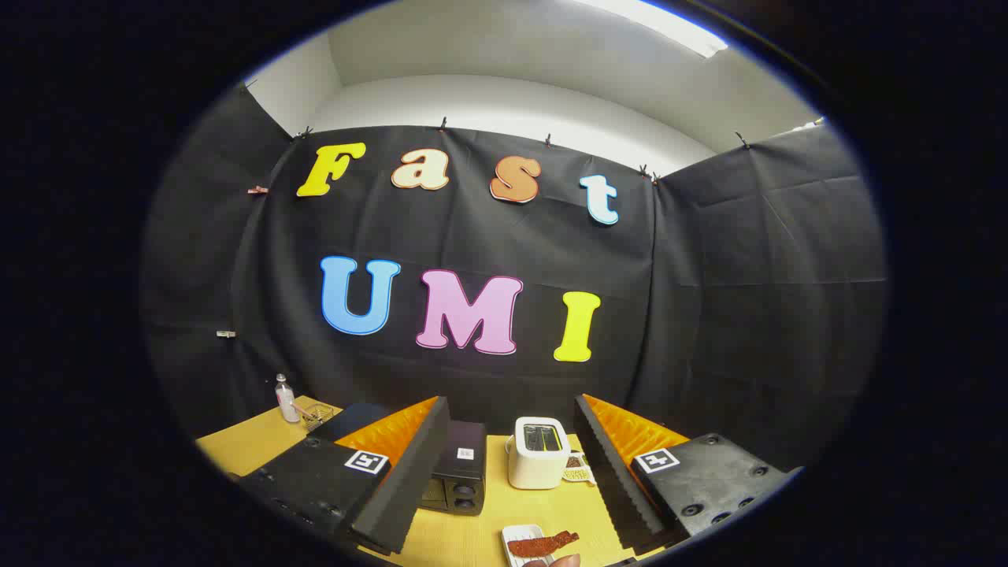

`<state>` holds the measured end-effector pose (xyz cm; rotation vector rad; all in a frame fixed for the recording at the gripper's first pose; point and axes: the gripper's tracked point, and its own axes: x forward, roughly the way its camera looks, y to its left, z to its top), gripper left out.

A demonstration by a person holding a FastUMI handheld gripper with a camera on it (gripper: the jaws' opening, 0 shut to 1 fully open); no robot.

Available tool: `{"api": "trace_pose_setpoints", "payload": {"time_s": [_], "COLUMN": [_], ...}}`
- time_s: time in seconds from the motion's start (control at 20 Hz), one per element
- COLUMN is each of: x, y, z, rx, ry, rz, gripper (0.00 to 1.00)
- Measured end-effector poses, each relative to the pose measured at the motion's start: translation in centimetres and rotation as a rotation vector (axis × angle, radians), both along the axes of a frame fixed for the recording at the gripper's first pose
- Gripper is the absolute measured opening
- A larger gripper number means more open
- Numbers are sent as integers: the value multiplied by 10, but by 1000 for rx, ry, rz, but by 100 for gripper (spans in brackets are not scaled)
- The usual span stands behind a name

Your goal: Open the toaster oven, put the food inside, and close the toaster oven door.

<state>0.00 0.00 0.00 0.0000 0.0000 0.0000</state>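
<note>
a: gripper (pixel 512 465), what are the fingers at?
b: spread wide, nothing between them, nothing touched. they hang above the table (pixel 472 535), tips pointing toward the far wall.

a: the oven?
b: dark oven (pixel 459 472) on the table, left of centre, just right of the left finger, which covers its left side. two round knobs show on its near face. can't tell from here whether the door is shut.

a: and the food?
b: reddish-brown strip (pixel 543 543), lying across a small white plate (pixel 516 538), near side of the table, between the fingers and closer than the oven. a fingertip (pixel 561 561) of a person sits just below it, touching or nearly so; can't tell which.

a: anything else out there?
b: white toaster (pixel 538 453) to the right of the oven, well apart from the plate. just right of the toaster a small dish (pixel 577 471) with something speckled, partly behind the right finger. far left on the table, a clear bottle (pixel 286 399) and beside it a wire basket (pixel 317 415).
</note>
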Motion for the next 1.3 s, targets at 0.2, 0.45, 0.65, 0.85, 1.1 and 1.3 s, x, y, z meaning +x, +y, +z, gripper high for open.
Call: {"api": "trace_pose_setpoints", "payload": {"time_s": [0.2, 0.45, 0.65, 0.85, 1.1, 1.3], "x": [1, -1, 1, 3, 16, 38], "y": [6, 10, 11, 13, 48, 104], "z": [-1, -2, -4, -11, -28, -56], "rx": [-14, -31, -33, -28, 9, 42], "ry": [-1, -3, -1, 6, 12, 7], "rz": [2, 4, 0, -3, 8, 50], "gripper": [97, 97, 97, 97, 97, 97]}}
